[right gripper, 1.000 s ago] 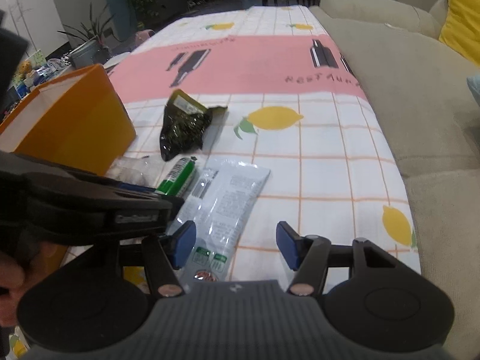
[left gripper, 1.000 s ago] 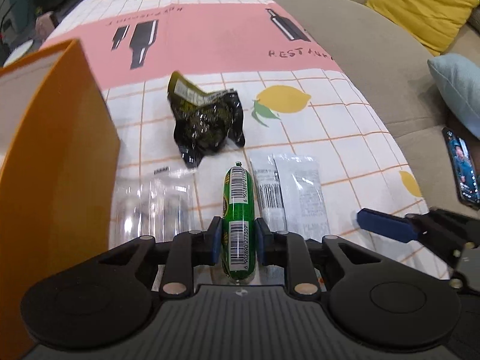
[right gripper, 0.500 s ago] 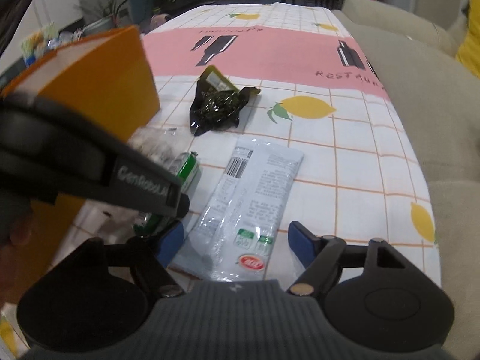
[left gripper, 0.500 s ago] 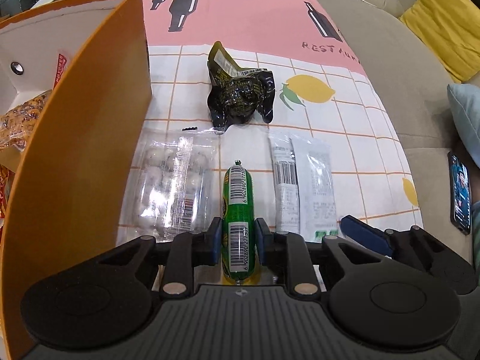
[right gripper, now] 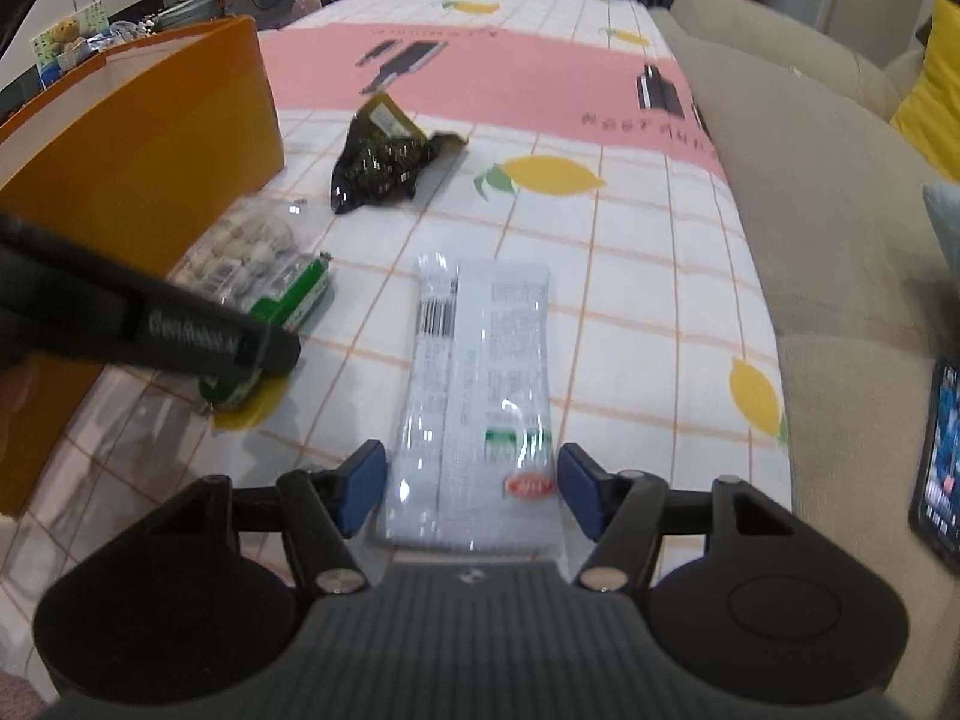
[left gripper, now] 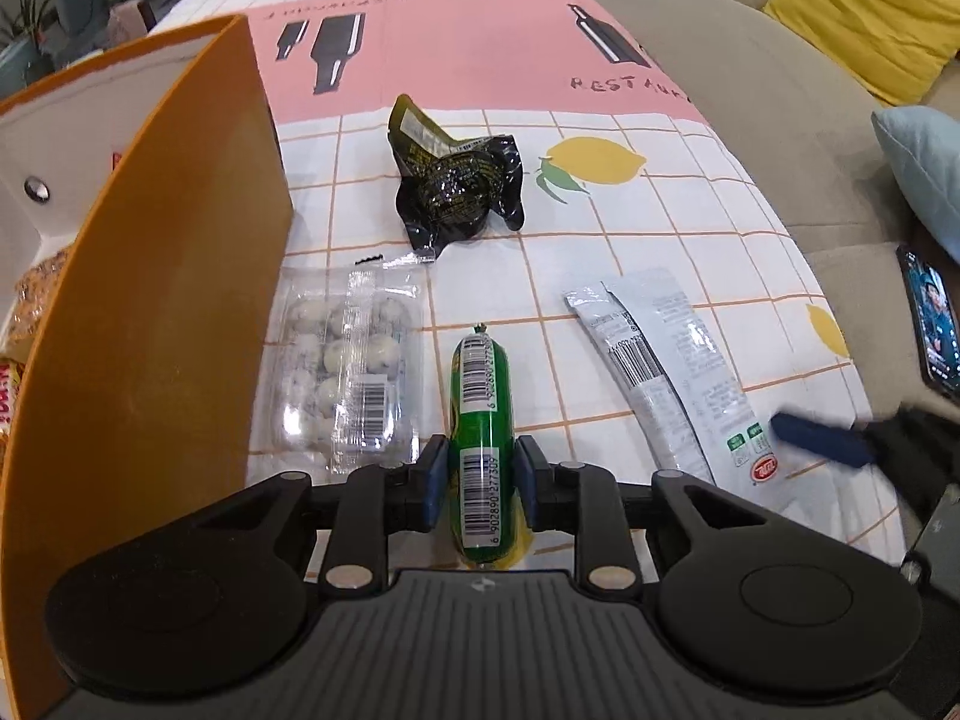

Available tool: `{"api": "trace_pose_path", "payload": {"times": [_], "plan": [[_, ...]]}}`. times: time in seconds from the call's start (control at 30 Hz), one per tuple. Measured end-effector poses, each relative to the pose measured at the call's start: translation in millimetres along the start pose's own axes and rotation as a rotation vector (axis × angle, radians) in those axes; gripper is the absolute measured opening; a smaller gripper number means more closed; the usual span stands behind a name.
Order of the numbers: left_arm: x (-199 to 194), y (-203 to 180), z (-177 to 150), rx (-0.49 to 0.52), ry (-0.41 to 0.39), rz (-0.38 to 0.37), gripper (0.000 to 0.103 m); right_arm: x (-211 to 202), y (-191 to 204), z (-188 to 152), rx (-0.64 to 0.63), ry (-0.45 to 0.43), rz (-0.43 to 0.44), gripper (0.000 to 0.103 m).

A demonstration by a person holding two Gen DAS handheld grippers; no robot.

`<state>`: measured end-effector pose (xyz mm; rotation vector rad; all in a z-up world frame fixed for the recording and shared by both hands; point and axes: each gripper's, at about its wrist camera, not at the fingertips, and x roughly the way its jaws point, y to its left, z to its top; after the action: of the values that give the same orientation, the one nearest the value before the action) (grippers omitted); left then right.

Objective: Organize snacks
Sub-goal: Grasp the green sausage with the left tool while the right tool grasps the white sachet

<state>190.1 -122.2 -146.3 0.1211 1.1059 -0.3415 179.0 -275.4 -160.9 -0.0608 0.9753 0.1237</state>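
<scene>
My left gripper (left gripper: 478, 468) is shut on a green sausage stick (left gripper: 480, 414) and holds it just above the tablecloth; the stick also shows in the right wrist view (right gripper: 282, 315). My right gripper (right gripper: 471, 489) is open, its blue pads on either side of the near end of a white flat packet (right gripper: 480, 396), which lies on the cloth and shows in the left wrist view (left gripper: 672, 372). A clear pack of white balls (left gripper: 345, 378) lies beside the orange box (left gripper: 162, 312). A black crumpled packet (left gripper: 456, 180) lies farther back.
The orange box stands open at the left with snacks inside (left gripper: 30, 306). A beige sofa (right gripper: 828, 180) runs along the table's right edge, with a phone (left gripper: 933, 330) on it and a yellow cushion (left gripper: 864, 12) and a blue cushion (left gripper: 924, 162).
My right gripper has moved to straddle the white packet's near end. My left gripper keeps hold of the green stick and has shifted slightly away from the box.
</scene>
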Motion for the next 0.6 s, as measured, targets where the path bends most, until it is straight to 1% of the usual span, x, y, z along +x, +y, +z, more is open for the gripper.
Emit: {"api": "trace_pose_path", "payload": {"times": [0.1, 0.2, 0.3, 0.37, 0.47, 0.53, 0.57, 0.6], "plan": [[1, 0, -1, 0.004, -0.023, 0.009, 0.033, 2, 6, 7, -0.052, -0.068, -0.013, 0.071], [2, 0, -1, 0.008, -0.047, 0.017, 0.036, 9, 8, 9, -0.076, -0.100, -0.004, 0.071], [3, -7, -3, 0.060, -0.060, 0.044, 0.037, 19, 4, 10, -0.037, -0.092, 0.017, 0.071], [3, -9, -4, 0.057, -0.076, 0.051, 0.038, 20, -1, 9, 0.011, -0.100, 0.035, 0.071], [4, -10, -7, 0.051, -0.098, 0.058, 0.038, 20, -1, 9, 0.006, -0.097, 0.031, 0.070], [4, -10, -8, 0.043, -0.104, 0.057, 0.038, 19, 1, 8, -0.005, -0.103, 0.026, 0.061], [3, -8, -8, 0.038, -0.105, 0.053, 0.031, 18, 2, 8, -0.007, -0.105, 0.027, 0.058], [3, -8, -8, 0.040, -0.107, 0.047, 0.028, 17, 3, 7, -0.011, -0.108, 0.028, 0.050]]}}
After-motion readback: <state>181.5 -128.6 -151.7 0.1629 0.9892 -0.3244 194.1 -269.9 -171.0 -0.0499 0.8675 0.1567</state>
